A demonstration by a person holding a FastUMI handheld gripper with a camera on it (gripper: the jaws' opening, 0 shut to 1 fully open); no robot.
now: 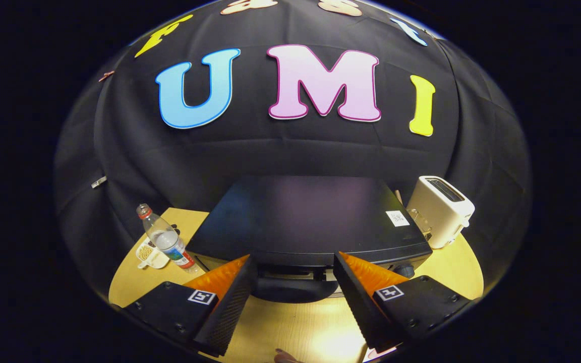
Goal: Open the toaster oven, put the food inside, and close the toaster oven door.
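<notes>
Toaster oven [310, 222] seen from above, door apparently unopened; gripper [294, 264] spread wide and empty at its front edge; every step seemingly remains.

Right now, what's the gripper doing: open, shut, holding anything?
Gripper: open, holding nothing; its fingers sit spread just in front of the toaster oven, near the top front edge.

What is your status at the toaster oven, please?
Gripper open, fingers either side of the door's top edge. Toaster oven just ahead; door state unclear from above. Nothing between the fingers and the door.
</notes>
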